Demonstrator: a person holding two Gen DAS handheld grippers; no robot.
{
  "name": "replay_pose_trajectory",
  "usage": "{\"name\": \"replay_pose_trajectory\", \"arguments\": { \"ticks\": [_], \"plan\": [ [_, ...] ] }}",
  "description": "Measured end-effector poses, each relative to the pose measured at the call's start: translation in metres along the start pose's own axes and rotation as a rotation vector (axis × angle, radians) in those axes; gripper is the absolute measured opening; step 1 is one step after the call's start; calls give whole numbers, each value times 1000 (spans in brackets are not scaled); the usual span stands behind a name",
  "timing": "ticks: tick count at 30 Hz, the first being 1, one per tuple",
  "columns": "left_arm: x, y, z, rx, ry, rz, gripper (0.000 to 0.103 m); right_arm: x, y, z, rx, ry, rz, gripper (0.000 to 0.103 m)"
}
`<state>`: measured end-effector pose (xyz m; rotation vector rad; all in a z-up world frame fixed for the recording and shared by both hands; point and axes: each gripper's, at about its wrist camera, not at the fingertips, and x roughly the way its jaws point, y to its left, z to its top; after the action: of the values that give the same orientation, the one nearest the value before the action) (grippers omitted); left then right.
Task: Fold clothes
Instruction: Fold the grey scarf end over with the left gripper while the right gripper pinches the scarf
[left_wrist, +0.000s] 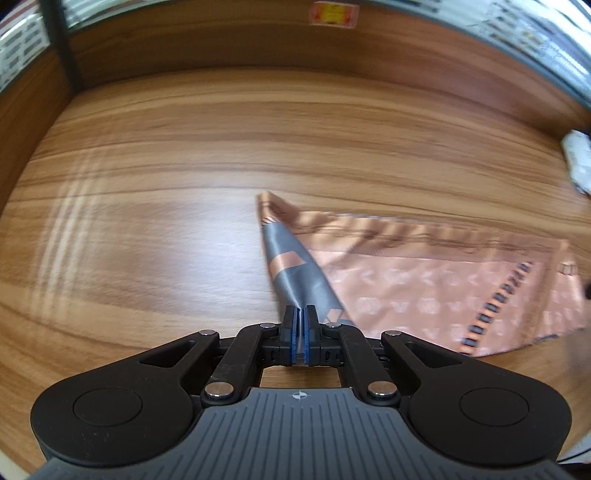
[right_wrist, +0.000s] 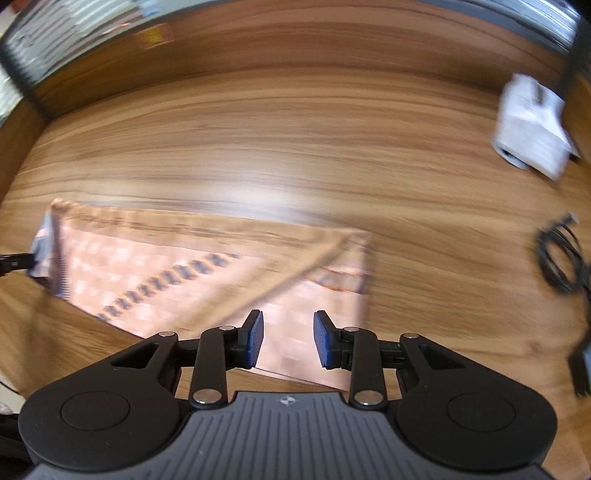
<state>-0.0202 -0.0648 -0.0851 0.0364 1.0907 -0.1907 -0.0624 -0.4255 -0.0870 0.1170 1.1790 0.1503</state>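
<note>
The left claw (left_wrist: 302, 314) pinches the grey corner of the peach patterned scarf (left_wrist: 424, 288), which lies on the wooden bench (left_wrist: 184, 166). The right claw (right_wrist: 288, 338) gapes above the scarf's near right edge.

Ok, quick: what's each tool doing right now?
Left tool: closed on the scarf.
Right tool: open, holding nothing, above the scarf.

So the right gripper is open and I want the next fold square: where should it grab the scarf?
Probably the scarf's right-hand corner, approached from the right. The left gripper pinches the opposite end, and the right gripper hovers open short of that free edge.
</note>
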Motion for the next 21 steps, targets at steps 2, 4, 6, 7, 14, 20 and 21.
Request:
{"name": "replay_pose_trajectory", "arguments": {
  "ticks": [2, 4, 6, 7, 14, 20, 21],
  "plan": [
    [4, -5, 1, 21, -9, -30, 4, 3, 21, 8, -24, -2, 31, 34],
    [5, -13, 2, 57, -18, -76, 4, 6, 42, 15, -47, -6, 64, 34],
    [8, -19, 3, 89, -26, -107, 4, 8, 63, 23, -69, -9, 99, 34],
    [9, -22, 4, 102, -29, -123, 4, 9, 73, 27, -76, -10, 118, 34],
    [6, -42, 6, 174, -36, -219, 4, 18, 129, 54, -115, -16, 219, 34],
    [2, -60, 5, 252, -49, -268, 4, 27, 144, 66, -83, 7, 293, 37],
    [2, -62, 5, 260, -50, -272, 4, 32, 144, 66, -73, 15, 298, 38]
  ]
}}
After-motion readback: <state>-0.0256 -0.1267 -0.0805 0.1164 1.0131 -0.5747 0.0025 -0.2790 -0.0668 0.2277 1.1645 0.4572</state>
